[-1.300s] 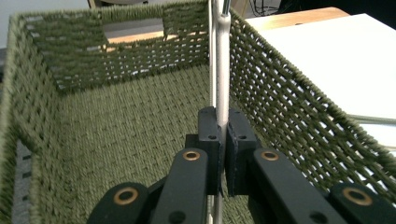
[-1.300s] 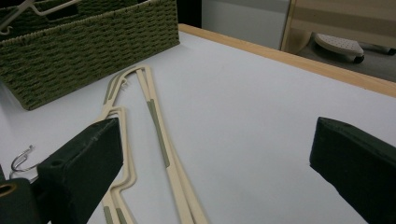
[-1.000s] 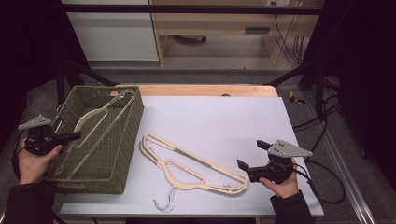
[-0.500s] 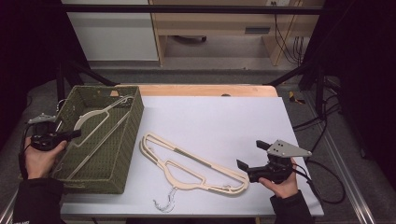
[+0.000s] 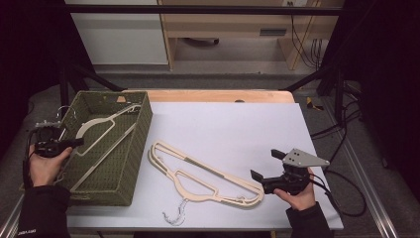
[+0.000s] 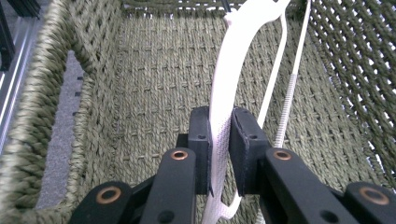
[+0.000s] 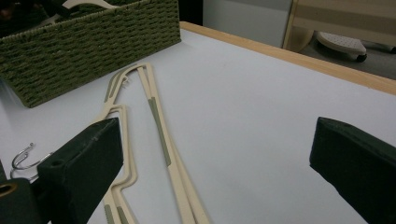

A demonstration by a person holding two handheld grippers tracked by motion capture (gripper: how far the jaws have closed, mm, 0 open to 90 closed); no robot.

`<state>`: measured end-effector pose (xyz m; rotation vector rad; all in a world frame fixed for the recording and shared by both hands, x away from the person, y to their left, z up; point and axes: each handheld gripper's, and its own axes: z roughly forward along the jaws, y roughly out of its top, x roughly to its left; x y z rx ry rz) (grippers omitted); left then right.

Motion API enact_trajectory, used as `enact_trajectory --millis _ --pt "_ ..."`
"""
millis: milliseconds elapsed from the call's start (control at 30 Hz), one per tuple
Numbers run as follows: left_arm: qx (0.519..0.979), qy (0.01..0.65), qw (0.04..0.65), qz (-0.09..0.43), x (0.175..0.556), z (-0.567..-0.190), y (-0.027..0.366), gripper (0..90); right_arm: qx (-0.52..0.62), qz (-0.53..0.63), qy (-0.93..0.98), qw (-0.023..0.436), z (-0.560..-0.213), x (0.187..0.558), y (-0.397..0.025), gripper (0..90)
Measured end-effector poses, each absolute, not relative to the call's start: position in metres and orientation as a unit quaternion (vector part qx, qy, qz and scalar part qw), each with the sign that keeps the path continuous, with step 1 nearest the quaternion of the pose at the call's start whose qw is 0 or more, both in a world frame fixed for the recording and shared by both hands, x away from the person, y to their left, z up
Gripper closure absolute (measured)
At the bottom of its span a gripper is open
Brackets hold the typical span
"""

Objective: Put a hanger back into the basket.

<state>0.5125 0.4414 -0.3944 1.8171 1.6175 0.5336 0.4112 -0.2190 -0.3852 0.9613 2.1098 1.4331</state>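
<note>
Left gripper clamped on white hanger inside basket; left gripper view shows jaws pinching its arm. Right gripper jaws apart, beside beige hanger flat on table

Open bench is left at twelve o'clock; passage at nine is blocked by the basket wall.

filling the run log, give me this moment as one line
left gripper: shut on white hanger in basket | right gripper: open, near beige hanger on table
</note>
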Motion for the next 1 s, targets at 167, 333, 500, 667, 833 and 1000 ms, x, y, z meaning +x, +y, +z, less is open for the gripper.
enact_trajectory --millis 167,333,500,667,833,1000 --pt "0.7 0.627 0.275 0.201 0.517 -0.399 0.443 78.2 0.344 0.514 0.758 0.206 -0.385 0.411 -0.219 3.3" --pt "0.699 0.635 0.265 0.195 0.518 -0.401 0.444 77.9 0.344 0.514 0.758 0.205 -0.386 0.411 -0.219 3.3" --pt "0.699 0.637 0.264 0.191 0.519 -0.404 0.444 74.6 0.344 0.513 0.759 0.204 -0.386 0.412 -0.218 3.3" --pt "0.704 0.636 0.261 0.18 0.52 -0.405 0.445 70.7 0.343 0.514 0.759 0.204 -0.386 0.411 -0.218 3.3" --pt "0.701 0.64 0.26 0.179 0.52 -0.406 0.444 67.8 0.343 0.513 0.76 0.204 -0.386 0.411 -0.218 3.3" --pt "0.705 0.64 0.253 0.173 0.519 -0.407 0.446 64.9 0.343 0.514 0.76 0.203 -0.386 0.411 -0.218 3.3"
